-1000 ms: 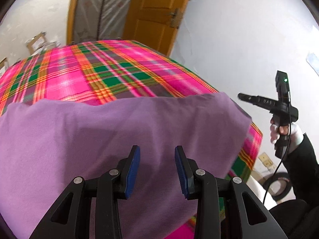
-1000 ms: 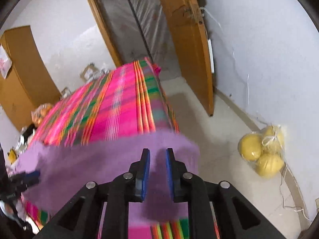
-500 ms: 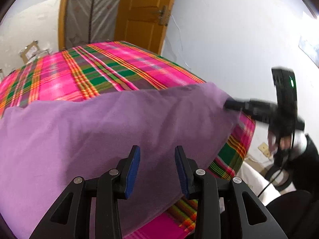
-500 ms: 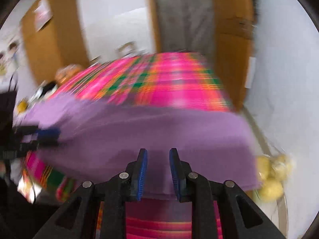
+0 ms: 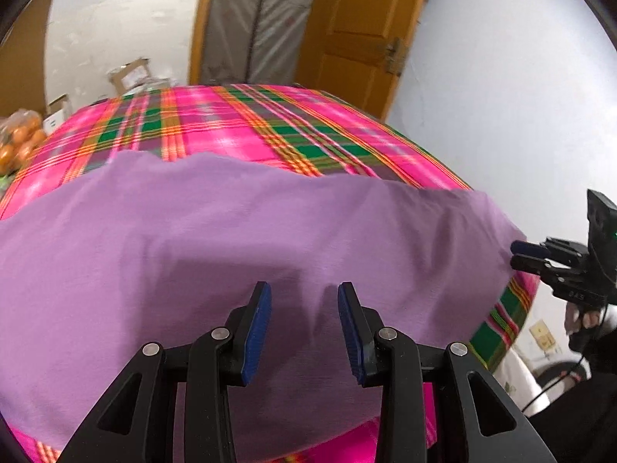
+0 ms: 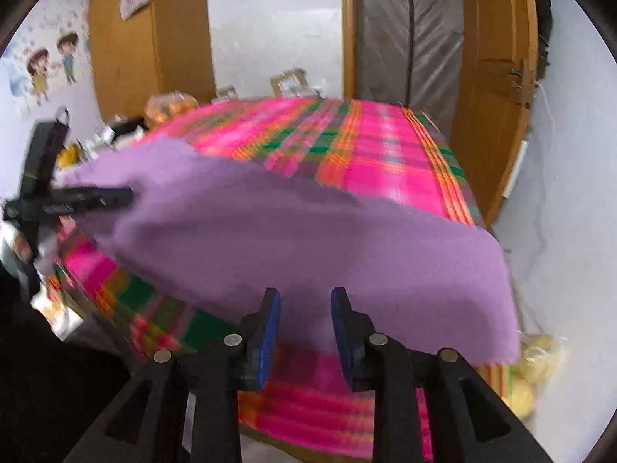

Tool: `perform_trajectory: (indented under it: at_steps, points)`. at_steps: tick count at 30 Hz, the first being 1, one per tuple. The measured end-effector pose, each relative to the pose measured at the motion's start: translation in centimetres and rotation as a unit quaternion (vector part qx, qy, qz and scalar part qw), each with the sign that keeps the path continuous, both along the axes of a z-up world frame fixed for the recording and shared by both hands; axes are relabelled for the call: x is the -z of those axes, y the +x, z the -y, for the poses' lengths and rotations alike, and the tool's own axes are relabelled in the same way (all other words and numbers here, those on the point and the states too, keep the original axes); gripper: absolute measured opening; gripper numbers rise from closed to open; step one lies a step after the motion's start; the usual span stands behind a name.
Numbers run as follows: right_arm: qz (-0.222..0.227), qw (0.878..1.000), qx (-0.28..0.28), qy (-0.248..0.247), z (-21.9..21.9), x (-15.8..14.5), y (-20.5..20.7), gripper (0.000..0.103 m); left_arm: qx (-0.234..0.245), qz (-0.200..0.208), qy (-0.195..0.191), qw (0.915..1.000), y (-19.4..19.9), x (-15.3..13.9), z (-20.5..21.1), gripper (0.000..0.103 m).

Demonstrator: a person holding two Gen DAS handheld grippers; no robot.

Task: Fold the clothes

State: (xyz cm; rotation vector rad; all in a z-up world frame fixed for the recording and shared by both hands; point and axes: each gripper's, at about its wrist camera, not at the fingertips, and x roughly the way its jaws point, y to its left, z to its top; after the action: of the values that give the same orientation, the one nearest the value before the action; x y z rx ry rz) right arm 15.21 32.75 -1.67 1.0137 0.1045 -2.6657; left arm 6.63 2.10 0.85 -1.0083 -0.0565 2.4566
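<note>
A purple garment (image 5: 239, 239) lies spread over the near part of a table under a pink plaid cloth (image 5: 231, 127). My left gripper (image 5: 304, 308) hovers open over the garment's near part, with fabric below its blue pads but not pinched. In the right wrist view that gripper (image 6: 127, 195) points at the garment's left corner. My right gripper (image 6: 304, 308) is opening at the garment's (image 6: 308, 239) near edge, and nothing is pressed between its pads. From the left wrist view its tip (image 5: 518, 254) sits at the garment's right corner.
An orange wooden door (image 5: 358, 27) and a plastic-covered doorway (image 6: 408, 38) stand behind the table. A bag of oranges (image 5: 19, 139) and boxes (image 5: 131, 77) sit at the far left. A bag of yellow fruit (image 6: 536, 362) lies on the floor at the right, near the wall.
My right gripper swung in from beside the table to the garment's near edge, and its jaws widened. My left gripper shifted sideways over the garment and stayed open at the same width.
</note>
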Motion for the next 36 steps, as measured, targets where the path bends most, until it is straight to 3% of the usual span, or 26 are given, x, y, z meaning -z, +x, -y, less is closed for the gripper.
perform_trajectory:
  at_steps: [5, 10, 11, 16, 22, 25, 27, 29, 33, 35, 36]
  points:
    - [-0.014, 0.999, -0.044, -0.012, 4.0, 0.0, -1.8, 0.028, -0.010, 0.000, 0.005, 0.9999, 0.5, -0.1, 0.9, 0.037]
    - [0.004, 0.996, -0.088, -0.014, 7.6, 1.4, -2.9, 0.028, 0.036, -0.005, -0.002, 0.9993, 1.6, 0.0, -1.1, 0.037]
    - [0.015, 0.994, -0.103, -0.012, 8.1, 1.7, -3.1, 0.033, 0.047, -0.006, -0.005, 0.9988, 1.8, 0.1, -1.6, 0.037]
    - [0.035, 0.984, -0.173, -0.022, 9.1, 0.7, -3.0, 0.033, 0.073, -0.011, -0.016, 0.9972, 2.0, 0.3, -2.6, 0.037]
    - [0.014, 0.993, -0.104, -0.061, 8.4, -1.2, -7.0, 0.033, 0.030, -0.003, 0.002, 0.9995, 0.7, 0.4, -0.8, 0.037]
    - [0.049, 0.988, -0.142, -0.043, 10.0, -0.6, -8.5, 0.033, 0.014, 0.001, 0.009, 0.9999, 0.3, 0.6, 0.2, 0.037]
    - [0.074, 0.982, -0.172, 0.016, 11.7, 0.8, -8.9, 0.033, 0.011, 0.000, 0.013, 0.9999, 0.0, 0.7, 0.5, 0.037]
    - [0.060, 0.983, -0.171, 0.022, 11.5, 0.7, -9.0, 0.030, 0.007, 0.000, 0.018, 0.9998, 0.0, 0.7, 0.8, 0.037]
    - [0.085, 0.995, -0.042, -0.020, 7.8, 0.5, -12.4, 0.030, -0.021, -0.004, 0.027, 0.9994, -0.2, 0.4, 2.0, 0.037]
    - [0.092, 0.995, -0.021, -0.035, 7.2, 0.2, -13.0, 0.031, -0.049, -0.006, 0.025, 0.9985, -0.6, 0.2, 2.8, 0.037]
    - [0.089, 0.995, -0.038, -0.039, 7.9, 0.0, -13.0, 0.031, -0.060, -0.003, 0.027, 0.9979, -1.0, 0.3, 3.3, 0.037]
